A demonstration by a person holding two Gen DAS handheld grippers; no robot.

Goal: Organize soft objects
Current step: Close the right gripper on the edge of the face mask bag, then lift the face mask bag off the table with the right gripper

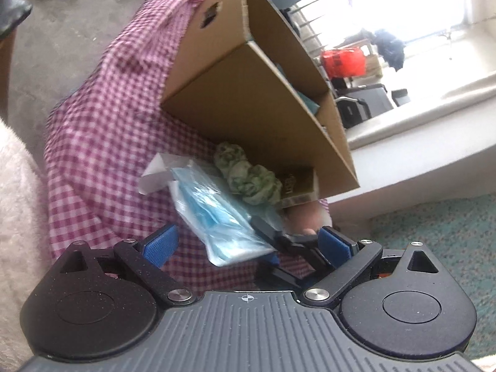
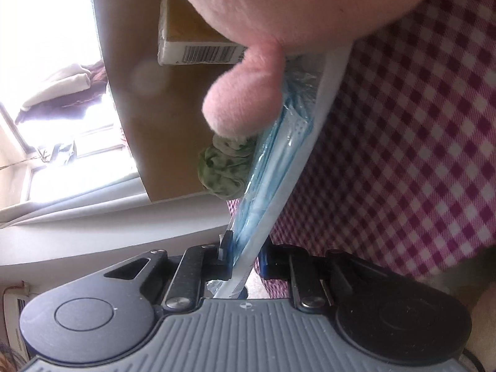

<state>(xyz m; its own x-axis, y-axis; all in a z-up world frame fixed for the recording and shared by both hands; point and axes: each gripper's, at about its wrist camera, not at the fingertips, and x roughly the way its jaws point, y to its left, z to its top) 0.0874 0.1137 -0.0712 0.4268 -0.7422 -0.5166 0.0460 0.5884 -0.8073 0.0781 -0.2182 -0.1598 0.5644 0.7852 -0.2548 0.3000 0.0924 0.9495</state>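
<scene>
1. You are partway through packing: your right gripper (image 2: 240,260) has its jaws nearly closed on the edge of the packet of blue face masks (image 2: 272,155), and the packet reaches from the jaws up toward the cardboard box (image 1: 248,99).
2. Your left gripper (image 1: 248,245) stands wide open with nothing between its blue pads (image 1: 159,243); it hovers just short of the packet, above the checked cloth (image 1: 102,130).
3. The box is tipped on its side on the cloth, its mouth toward you. The far end of the mask packet lies at that mouth, beside the green scrunchie (image 1: 248,176), which sits on the lip of the box.
4. A pink plush toy (image 2: 248,99) presses against the packet and hangs over it in the right wrist view; a small yellow carton with a barcode (image 2: 198,49) sits deeper inside.
5. The next move, as I judge it, is to slide the packet further into the box and only then open the right jaws. Keep it flat so it slips past the scrunchie.
6. The plush and the scrunchie crowd the opening and may be pushed out or bunch up. Motion blur hides whether the packet's end is already inside, so check before you let go.
7. Your free left gripper could steady the box wall while you push.
</scene>
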